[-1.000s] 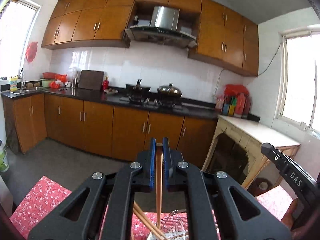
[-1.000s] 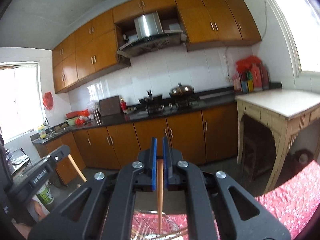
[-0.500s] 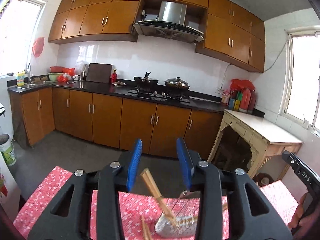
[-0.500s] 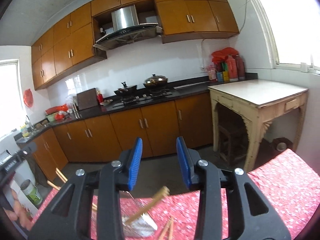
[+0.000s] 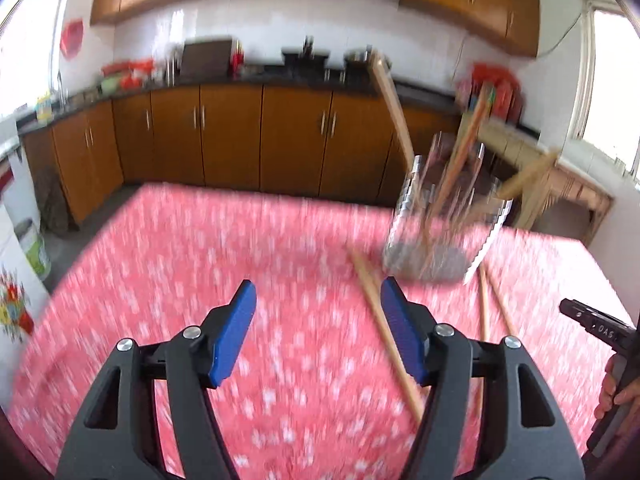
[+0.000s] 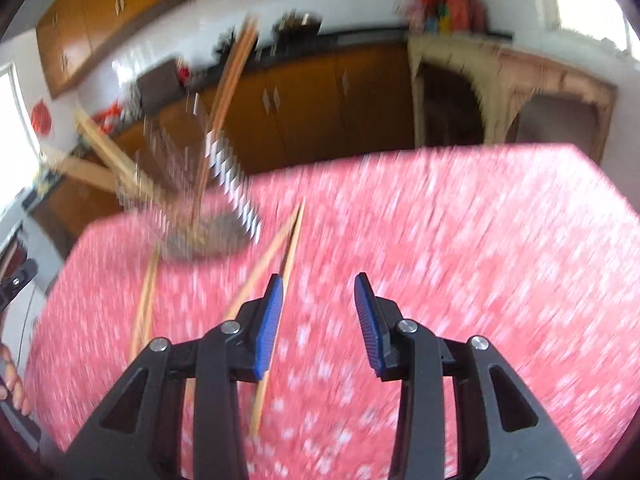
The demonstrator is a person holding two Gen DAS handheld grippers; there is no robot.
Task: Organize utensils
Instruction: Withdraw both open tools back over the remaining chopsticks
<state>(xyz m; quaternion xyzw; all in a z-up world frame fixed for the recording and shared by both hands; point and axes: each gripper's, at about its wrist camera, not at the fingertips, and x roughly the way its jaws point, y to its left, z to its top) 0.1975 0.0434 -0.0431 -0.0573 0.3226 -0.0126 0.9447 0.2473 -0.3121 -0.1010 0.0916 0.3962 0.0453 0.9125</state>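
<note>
A wire utensil basket stands on the red flowered tablecloth and holds several wooden chopsticks leaning out of it. It also shows in the right wrist view. Loose chopsticks lie on the cloth beside the basket; in the right wrist view a pair lies just left of my right gripper. My left gripper is open and empty, above the cloth left of the basket. My right gripper is open and empty, right of the basket. Both views are blurred by motion.
Brown kitchen cabinets and a dark counter run behind the table. A pale wooden side table stands at the right. The other hand-held gripper shows at the right edge of the left wrist view.
Both grippers let go of a chopstick into the basket, opened, and have tilted down toward the tablecloth. The basket now sits off to the side of each view.
</note>
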